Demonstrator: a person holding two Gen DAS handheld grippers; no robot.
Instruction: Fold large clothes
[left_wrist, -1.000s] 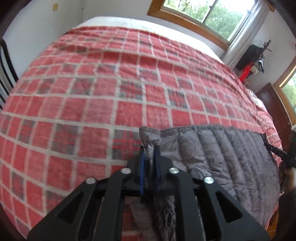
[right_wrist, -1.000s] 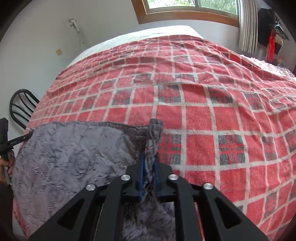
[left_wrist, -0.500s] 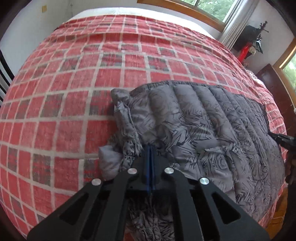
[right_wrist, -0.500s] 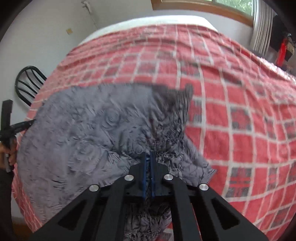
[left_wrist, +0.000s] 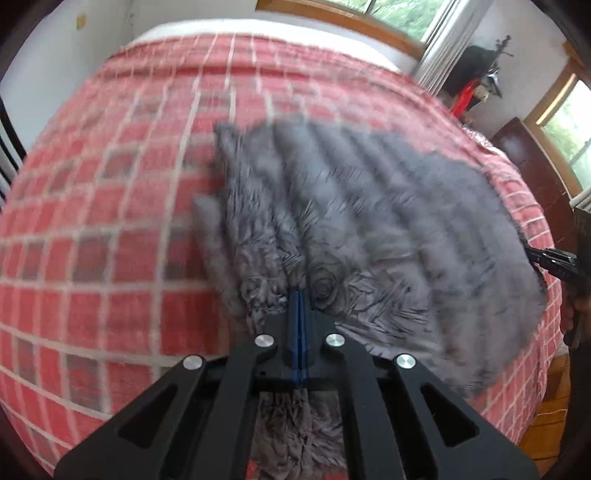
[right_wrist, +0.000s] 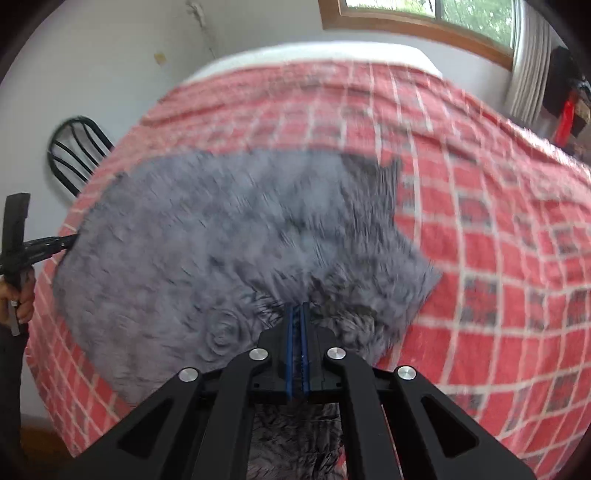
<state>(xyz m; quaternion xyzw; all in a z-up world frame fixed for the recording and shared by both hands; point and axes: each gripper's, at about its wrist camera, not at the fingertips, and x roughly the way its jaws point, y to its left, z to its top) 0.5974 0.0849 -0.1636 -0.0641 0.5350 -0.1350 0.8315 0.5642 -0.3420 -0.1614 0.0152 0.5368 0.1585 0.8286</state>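
Grey garment (left_wrist: 351, 221) on red bedspread (left_wrist: 110, 229) — both claws clamped

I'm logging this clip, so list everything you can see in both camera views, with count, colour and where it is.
Garment: one, grey with a rose print, spread on the bed, held at two points.
Bedspread: one, red check with pale lines, covering the bed.
Chair: one, black, by the wall beside the bed.
Windows: two, wood-framed; one past the far end of the bed, one on the side wall.
Curtain: one, pale, beside the far window.
Red object: one, in the far corner; too small to identify.
Dark cabinet: one, brown, beside the bed.
Left tool: black with blue pads, shut on the garment.
Right tool: same, shut on the garment.
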